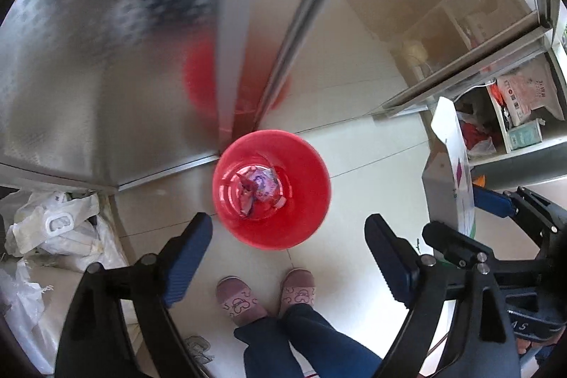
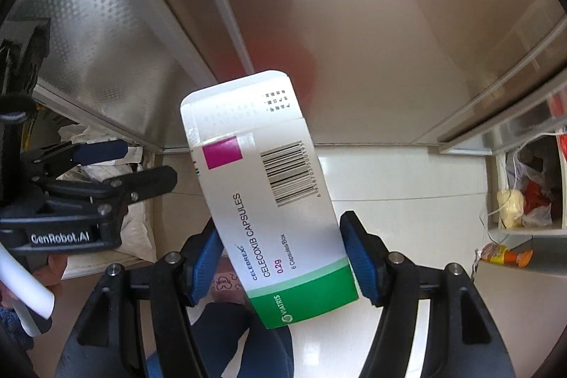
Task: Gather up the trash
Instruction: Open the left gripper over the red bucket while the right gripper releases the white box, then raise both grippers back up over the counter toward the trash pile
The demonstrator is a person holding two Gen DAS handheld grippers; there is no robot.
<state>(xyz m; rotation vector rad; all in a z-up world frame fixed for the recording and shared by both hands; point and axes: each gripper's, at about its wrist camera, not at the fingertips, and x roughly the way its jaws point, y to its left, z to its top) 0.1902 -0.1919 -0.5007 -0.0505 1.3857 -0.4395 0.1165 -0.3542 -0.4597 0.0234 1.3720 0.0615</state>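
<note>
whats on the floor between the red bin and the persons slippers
Nothing: in the left wrist view, only bare pale floor tile separates the red bin from the slippers. The open left gripper hangs above that stretch.

Glossy red plastic bin [image 1: 271,190]; matt cardboard box [image 2: 269,201]; embossed shiny metal panel [image 1: 71,77].

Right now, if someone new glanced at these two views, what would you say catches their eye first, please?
Probably the red bin, standing on the pale floor tiles straight below the open left gripper, with a crumpled purple wrapper lying at its bottom. Next comes the white and green capsule box, clamped upright between the blue pads of the right gripper and filling the middle of the right wrist view.
</note>
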